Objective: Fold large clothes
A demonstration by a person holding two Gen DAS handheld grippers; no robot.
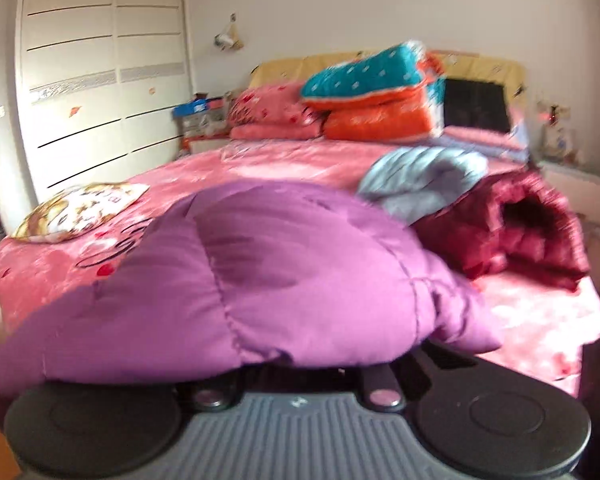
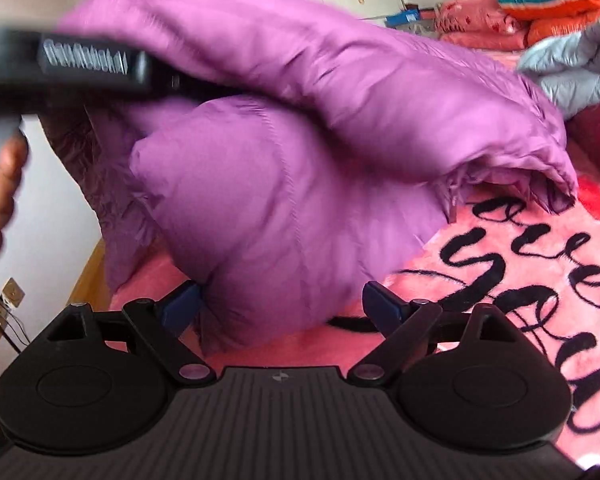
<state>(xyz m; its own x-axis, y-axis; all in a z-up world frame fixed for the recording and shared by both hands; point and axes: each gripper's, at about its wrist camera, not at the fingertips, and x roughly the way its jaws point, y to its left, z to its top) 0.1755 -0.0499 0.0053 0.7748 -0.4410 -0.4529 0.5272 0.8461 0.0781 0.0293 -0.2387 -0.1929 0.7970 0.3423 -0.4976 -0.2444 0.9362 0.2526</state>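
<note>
A puffy purple down jacket (image 1: 260, 272) is bunched at the foot of the pink bed (image 1: 284, 164). It drapes over my left gripper (image 1: 296, 364) and hides the fingers, which appear shut on its edge. In the right wrist view the jacket (image 2: 284, 184) hangs lifted from the left gripper body (image 2: 68, 68) at upper left. My right gripper (image 2: 288, 304) is open, its blue fingertips (image 2: 182, 304) on either side of a jacket lobe resting on the pink blanket (image 2: 512, 280).
A dark red jacket (image 1: 512, 232) and a light blue-grey garment (image 1: 424, 180) lie on the bed's right side. Folded quilts (image 1: 376, 88) are stacked at the headboard. A patterned cushion (image 1: 76, 212) lies at left. A white wardrobe (image 1: 100, 72) stands left.
</note>
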